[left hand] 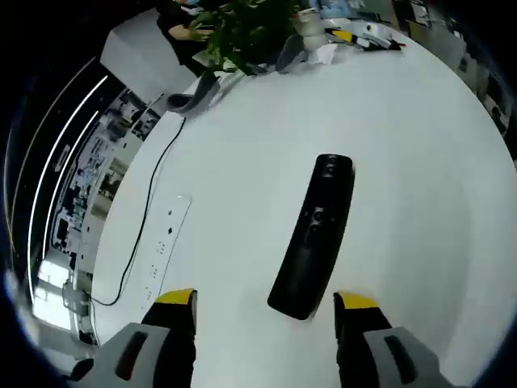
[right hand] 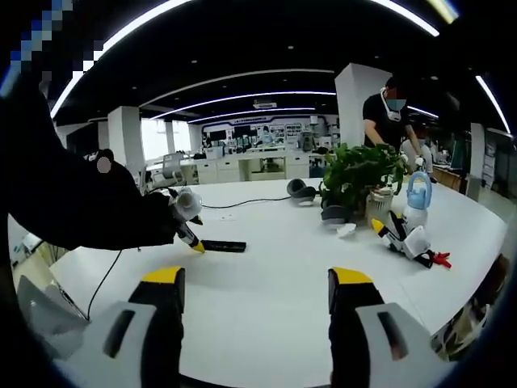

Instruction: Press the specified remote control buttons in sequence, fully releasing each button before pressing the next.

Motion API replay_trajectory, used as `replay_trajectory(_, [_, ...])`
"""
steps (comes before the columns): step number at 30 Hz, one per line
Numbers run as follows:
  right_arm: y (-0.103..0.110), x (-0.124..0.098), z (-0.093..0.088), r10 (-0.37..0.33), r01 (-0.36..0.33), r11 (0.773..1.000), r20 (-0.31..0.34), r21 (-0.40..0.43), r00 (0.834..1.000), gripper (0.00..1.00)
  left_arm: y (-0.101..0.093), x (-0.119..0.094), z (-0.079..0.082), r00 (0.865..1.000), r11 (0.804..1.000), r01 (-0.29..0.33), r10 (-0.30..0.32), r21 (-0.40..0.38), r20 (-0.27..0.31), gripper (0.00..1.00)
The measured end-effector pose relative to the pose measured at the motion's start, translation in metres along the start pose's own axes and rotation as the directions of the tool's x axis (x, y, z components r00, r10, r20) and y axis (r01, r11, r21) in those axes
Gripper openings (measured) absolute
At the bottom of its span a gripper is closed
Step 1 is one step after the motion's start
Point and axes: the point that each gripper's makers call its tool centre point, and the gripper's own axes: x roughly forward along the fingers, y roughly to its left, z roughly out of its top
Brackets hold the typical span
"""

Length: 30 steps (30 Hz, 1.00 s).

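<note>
The left gripper (left hand: 266, 311) is hovering over the remote (left hand: 315, 234) with jaws apart and empty, so it's lining up a press, probably. The remote is lying flat on the worktop (left hand: 420, 162). The right gripper (right hand: 254, 283) is idling open, farther back.

No legible text anywhere

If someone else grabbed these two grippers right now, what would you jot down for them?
Left gripper: open, hovering over the black remote control, which lies flat on the white table, its near end between the jaws.
Right gripper: open, empty, held back above the table, looking across at the remote and the left gripper.
Done: no button being pressed now; earlier presses can't be told.
Left: press the buttons in order, releasing each.
</note>
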Motion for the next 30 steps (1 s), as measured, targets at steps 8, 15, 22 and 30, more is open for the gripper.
replay_trajectory(8, [-0.002, -0.003, 0.005, -0.001, 0.0, 1.0, 0.034, 0.018, 0.999, 0.76, -0.028, -0.023, -0.025, 0.999, 0.991, 0.012, -0.007, -0.134, 0.042, 1.0])
replay_trajectory(15, [-0.005, -0.005, 0.01, -0.019, 0.018, 1.0, 0.066, 0.021, 0.998, 0.81, -0.056, -0.059, -0.022, 0.981, 0.944, 0.051, 0.014, -0.327, 0.195, 1.0])
replay_trajectory(22, [-0.007, -0.005, 0.012, -0.03, 0.028, 0.999, 0.08, 0.023, 0.996, 0.96, -0.075, -0.099, -0.035, 0.963, 0.915, 0.046, 0.067, -0.402, 0.262, 1.0])
replay_trajectory(30, [-0.003, -0.005, 0.014, -0.011, 0.009, 1.0, 0.089, 0.027, 0.996, 1.0, -0.098, -0.145, -0.045, 0.945, 0.881, 0.068, 0.094, -0.468, 0.315, 1.0])
